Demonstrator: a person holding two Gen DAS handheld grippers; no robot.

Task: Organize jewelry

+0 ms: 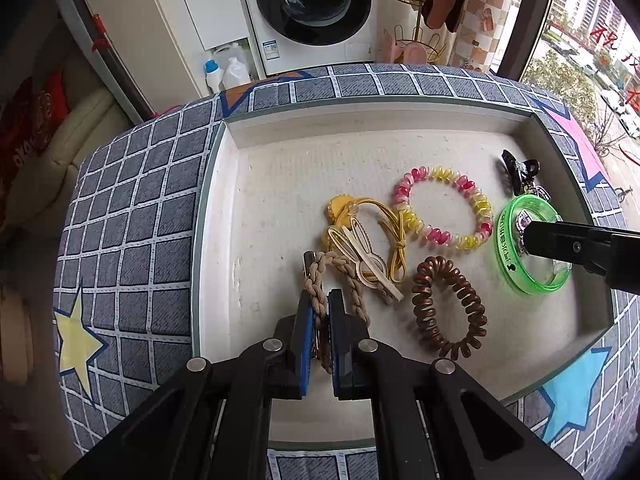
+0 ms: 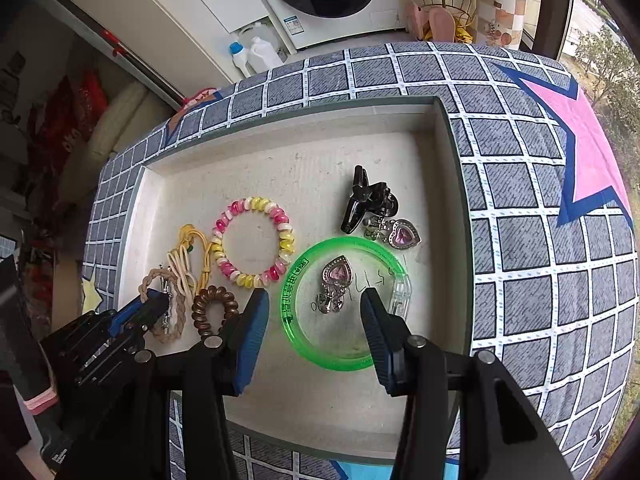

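A shallow white tray holds the jewelry. My left gripper is shut on a tan braided rope bracelet, which also shows in the right wrist view. My right gripper is open above a green bangle with a pink heart earring inside it. The right gripper's finger reaches over the bangle in the left wrist view. A pink and yellow spiral band, a brown spiral band, a yellow cord tie and a cream clip lie between.
A black claw clip and a second heart earring lie at the tray's far right. The tray sits on a grey checked cloth with stars. A washing machine stands behind.
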